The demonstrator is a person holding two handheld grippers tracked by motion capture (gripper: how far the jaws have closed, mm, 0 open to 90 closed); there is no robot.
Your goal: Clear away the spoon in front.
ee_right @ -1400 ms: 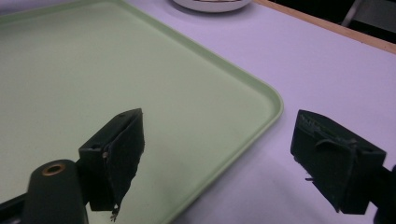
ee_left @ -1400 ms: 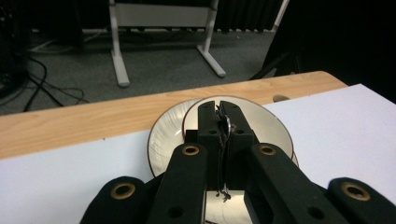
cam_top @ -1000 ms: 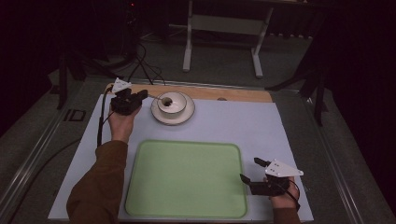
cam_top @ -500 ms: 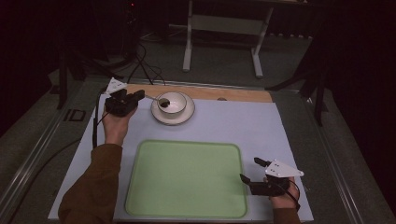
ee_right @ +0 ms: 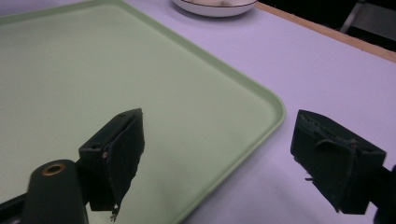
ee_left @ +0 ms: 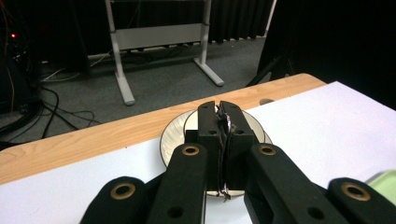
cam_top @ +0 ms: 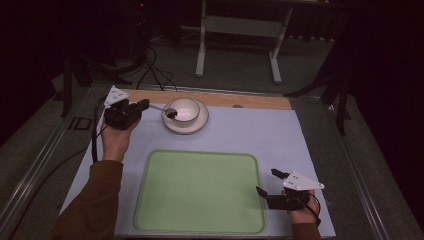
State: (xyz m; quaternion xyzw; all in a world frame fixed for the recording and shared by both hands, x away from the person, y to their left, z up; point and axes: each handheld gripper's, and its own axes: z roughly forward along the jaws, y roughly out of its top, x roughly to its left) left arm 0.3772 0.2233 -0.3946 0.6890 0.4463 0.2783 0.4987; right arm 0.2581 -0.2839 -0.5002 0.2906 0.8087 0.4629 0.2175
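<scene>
A white bowl [cam_top: 186, 109] stands on a white saucer [cam_top: 186, 126] at the back of the white mat. My left gripper [cam_top: 142, 105] sits just left of it, shut on the handle of a metal spoon [cam_top: 169, 112] whose head lies at the bowl's left rim. In the left gripper view the jaws of my left gripper [ee_left: 219, 109] are pressed together in front of the saucer [ee_left: 172, 140], hiding the spoon. My right gripper [cam_top: 268, 183] rests open by the near right corner of the green tray [cam_top: 200, 190], with nothing between its fingers; the right gripper [ee_right: 219, 140] straddles the tray's edge [ee_right: 275, 105].
A wooden strip [cam_top: 250, 100] runs along the mat's far edge. Beyond the table stand a grey metal frame [cam_top: 240, 30] and cables [cam_top: 150, 70] on the floor. A black cable [cam_top: 94, 145] trails from the left gripper. The saucer's rim [ee_right: 215, 8] shows far off in the right gripper view.
My left gripper has drawn back a little to the left, pulling the spoon's head from the bowl's middle toward its left rim. The right gripper has stayed still.
</scene>
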